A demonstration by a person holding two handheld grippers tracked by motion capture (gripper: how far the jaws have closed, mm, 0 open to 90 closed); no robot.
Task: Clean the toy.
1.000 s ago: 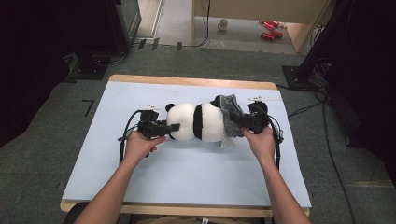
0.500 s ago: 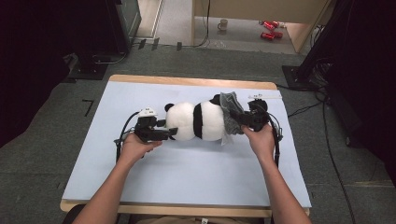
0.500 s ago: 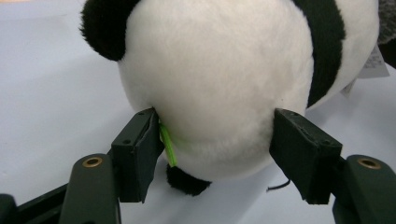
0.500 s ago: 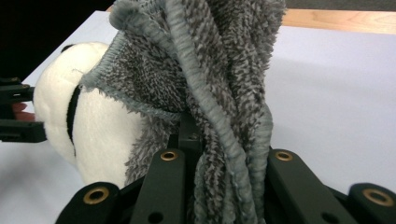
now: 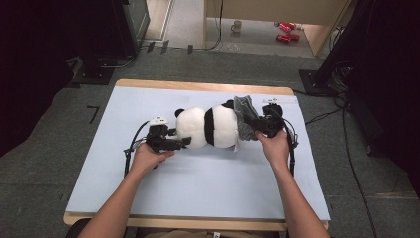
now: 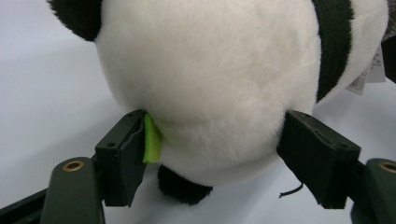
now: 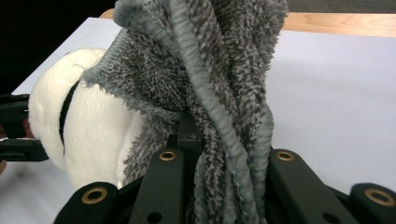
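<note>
— What has just changed on your side?

— My left gripper [image 5: 184,143] has just been opening. A second ago its jaws pinched the head end of the plush panda [image 5: 208,127]; now, in the left gripper view, they stand wide on either side of the white head, the green pad [image 6: 151,139] on one jaw right at the fur and the other jaw just clear of it. The head sits between them, but I am not squeezing it any more.

— And the right?

— My right gripper [image 5: 256,125] is clamped narrow on the grey fuzzy garment [image 7: 219,93]. In the right gripper view the bunched fabric runs straight down between the two black jaws, with its hem draped over the panda's body [image 7: 84,126].

— Where is the panda now?

— Lying on its side across the middle of the pale blue table mat [image 5: 198,183], head toward my left hand [image 5: 148,157], the garment gathered at the end by my right hand [image 5: 275,148]. It sits a little nearer my left than it did a second ago.

— What does that mean for the job?

— I judge the toy is no longer anchored, so a pull on the garment would drag it along. I should re-grip before tugging further.
</note>
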